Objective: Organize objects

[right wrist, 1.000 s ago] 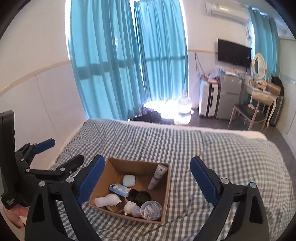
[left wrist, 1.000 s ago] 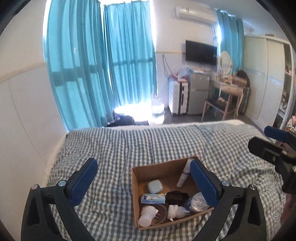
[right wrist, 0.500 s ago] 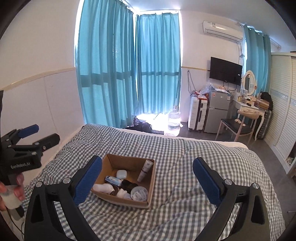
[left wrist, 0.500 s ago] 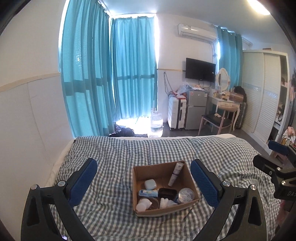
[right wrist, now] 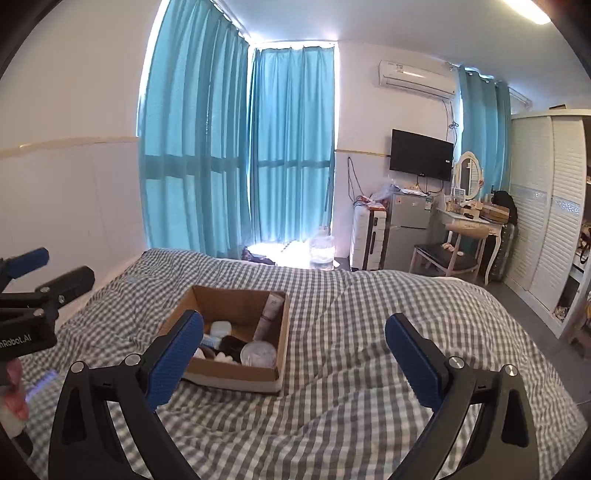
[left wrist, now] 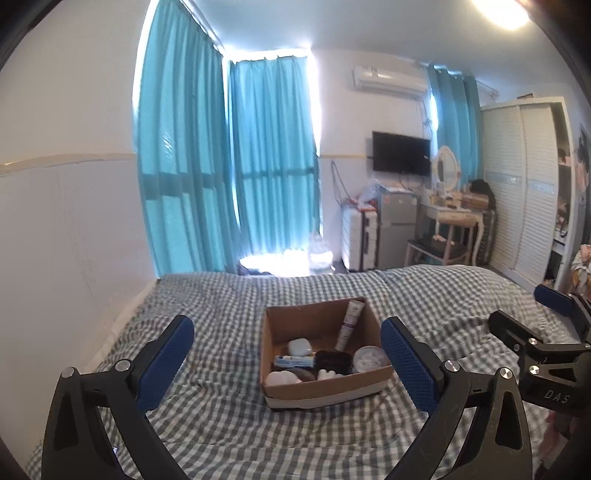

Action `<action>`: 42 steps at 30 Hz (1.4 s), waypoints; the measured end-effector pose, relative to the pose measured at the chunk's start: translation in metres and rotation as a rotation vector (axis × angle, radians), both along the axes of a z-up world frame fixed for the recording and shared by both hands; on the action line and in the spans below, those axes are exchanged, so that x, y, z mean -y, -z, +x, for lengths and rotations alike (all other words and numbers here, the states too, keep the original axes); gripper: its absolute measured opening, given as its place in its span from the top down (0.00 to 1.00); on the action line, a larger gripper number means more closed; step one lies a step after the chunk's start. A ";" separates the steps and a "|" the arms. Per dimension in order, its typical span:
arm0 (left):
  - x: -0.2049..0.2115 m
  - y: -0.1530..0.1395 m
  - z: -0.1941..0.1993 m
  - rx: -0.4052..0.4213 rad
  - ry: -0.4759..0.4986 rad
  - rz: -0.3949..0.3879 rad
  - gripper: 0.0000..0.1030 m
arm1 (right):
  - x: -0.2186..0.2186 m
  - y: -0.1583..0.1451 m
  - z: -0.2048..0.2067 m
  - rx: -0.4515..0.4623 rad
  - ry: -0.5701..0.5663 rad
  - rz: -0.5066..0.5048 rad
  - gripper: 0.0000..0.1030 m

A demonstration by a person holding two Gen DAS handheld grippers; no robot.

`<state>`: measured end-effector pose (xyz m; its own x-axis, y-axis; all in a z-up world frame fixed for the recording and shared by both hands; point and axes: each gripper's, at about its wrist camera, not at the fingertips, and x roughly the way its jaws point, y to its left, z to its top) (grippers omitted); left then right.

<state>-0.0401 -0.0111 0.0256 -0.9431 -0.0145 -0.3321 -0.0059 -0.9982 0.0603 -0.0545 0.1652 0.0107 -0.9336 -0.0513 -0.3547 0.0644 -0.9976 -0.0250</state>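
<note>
bedroom, daylight. bed (right wrist: pixel 369 332) with grey-and-white checked cover fills the near half of the scene. left wall (right wrist: pixel 66 192) white, with a pale trim line partway up. far left: full-height teal curtains (right wrist: pixel 236 147), sunlight leaking under them onto the floor, where a clear water jug (right wrist: pixel 322 253) stands. far wall white; air conditioner (right wrist: pixel 417 78) mounted high, black tv (right wrist: pixel 422 155) below it. under the tv: white suitcase (right wrist: pixel 367 242) just beside a small grey fridge (right wrist: pixel 406 225). right of these, a white dressing table (right wrist: pixel 471 221) with oval mirror (right wrist: pixel 468 173) and a dark-seated chair (right wrist: pixel 443 260). far right: white louvred wardrobe (right wrist: pixel 543 206). ceiling lamp (left wrist: pixel 498 13) lit, top right.
</note>
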 end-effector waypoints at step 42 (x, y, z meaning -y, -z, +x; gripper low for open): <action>0.002 0.063 0.011 0.136 -0.017 0.038 0.00 | -0.005 0.060 -0.002 0.075 -0.011 -0.066 0.04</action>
